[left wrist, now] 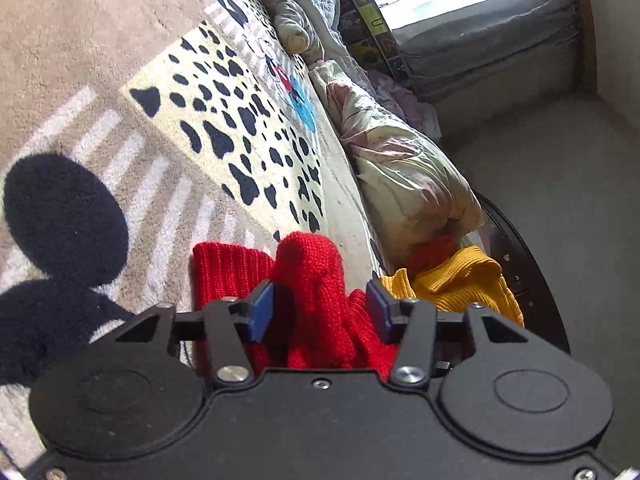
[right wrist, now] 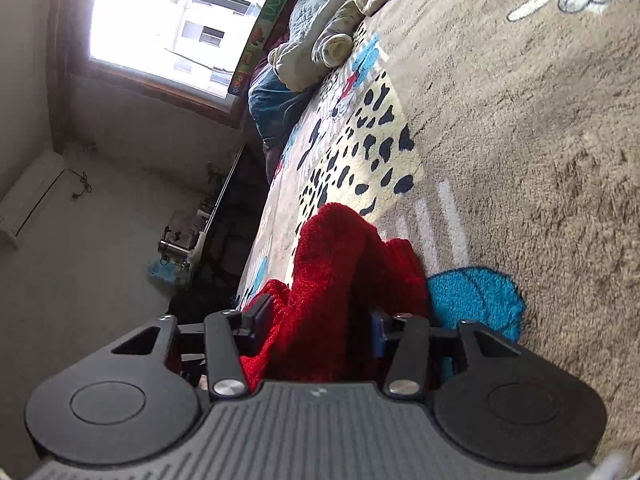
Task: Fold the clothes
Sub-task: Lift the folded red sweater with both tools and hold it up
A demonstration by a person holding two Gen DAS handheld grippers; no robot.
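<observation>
The left gripper [left wrist: 320,304] has a bunched fold of the red knit sweater [left wrist: 312,280] between its blue pads [left wrist: 262,312], the jaws clamped on the wool as far as the view shows. The right gripper [right wrist: 316,320] likewise pinches a raised ridge of the same red knit, its fingers closed against the fabric. The garment lies on a plush cartoon-print blanket [left wrist: 120,60] with black spots. Just beside it sits a yellow knit garment [left wrist: 460,280]. Farther off, crumpled bedding [left wrist: 400,168] is piled along the bed's edge, below a bright window [right wrist: 160,28].
</observation>
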